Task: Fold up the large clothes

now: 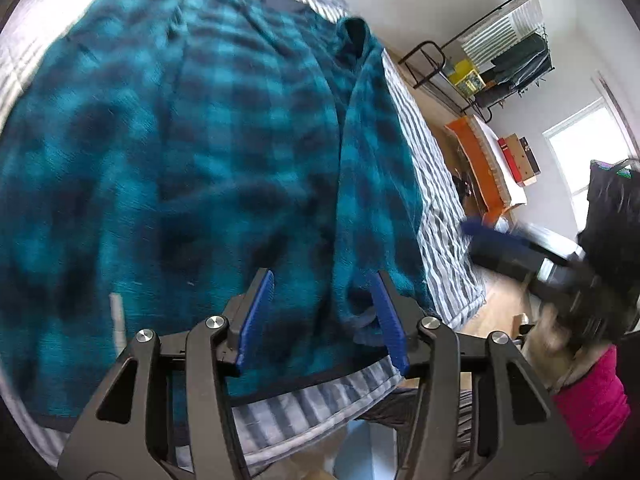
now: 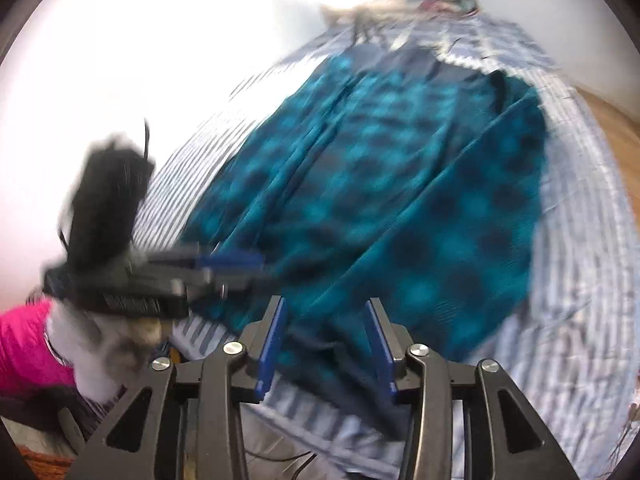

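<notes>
On striped bedding [image 1: 440, 184], fuzzy teal-checked fleece shirt [image 1: 200, 140] lies rumpled.

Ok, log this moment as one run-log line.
left gripper: open, over the hem | right gripper: open, over the hem | teal plaid garment: flat on striped bedding, one sleeve folded in
</notes>
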The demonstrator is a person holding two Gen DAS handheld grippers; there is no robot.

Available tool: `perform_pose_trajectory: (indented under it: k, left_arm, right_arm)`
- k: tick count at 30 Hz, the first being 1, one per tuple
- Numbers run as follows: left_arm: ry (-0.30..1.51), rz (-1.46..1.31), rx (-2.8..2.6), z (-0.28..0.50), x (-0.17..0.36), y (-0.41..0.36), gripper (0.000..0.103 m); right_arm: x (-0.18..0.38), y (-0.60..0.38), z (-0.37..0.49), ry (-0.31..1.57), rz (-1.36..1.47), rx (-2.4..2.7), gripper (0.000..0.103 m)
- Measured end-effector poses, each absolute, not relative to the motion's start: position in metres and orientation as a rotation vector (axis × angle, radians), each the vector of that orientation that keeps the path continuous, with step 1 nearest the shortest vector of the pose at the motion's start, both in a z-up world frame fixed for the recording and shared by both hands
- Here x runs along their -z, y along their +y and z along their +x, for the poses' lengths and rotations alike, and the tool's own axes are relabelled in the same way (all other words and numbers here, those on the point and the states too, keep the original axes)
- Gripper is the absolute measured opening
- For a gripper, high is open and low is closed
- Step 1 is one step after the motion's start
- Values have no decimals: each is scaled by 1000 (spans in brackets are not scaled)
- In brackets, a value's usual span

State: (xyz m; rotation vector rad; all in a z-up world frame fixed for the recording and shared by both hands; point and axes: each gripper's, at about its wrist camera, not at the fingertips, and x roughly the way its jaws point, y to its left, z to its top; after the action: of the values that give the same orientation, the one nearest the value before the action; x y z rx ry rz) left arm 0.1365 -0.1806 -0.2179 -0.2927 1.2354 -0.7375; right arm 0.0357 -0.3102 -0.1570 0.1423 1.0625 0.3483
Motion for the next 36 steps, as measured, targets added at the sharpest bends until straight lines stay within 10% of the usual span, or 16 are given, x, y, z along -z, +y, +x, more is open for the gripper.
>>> perform_pose_trajectory:
  k: [15, 20, 34, 36]
  left_arm:
    - [1303, -308, 733, 155, 247, -208, 51]
    - [1303, -246, 766, 151, 244, -219, 6]
    - [1238, -190, 808, 140, 228, -223, 0]
    - [1236, -192, 812, 139, 226, -221, 0]
  right_arm:
    - [138, -436, 153, 960, 295, -95, 43]
    - [146, -468, 204, 948, 365, -27, 43]
    - [198, -522, 342, 977, 505, 135, 43]
    - [208, -521, 353, 1001, 494, 142, 24]
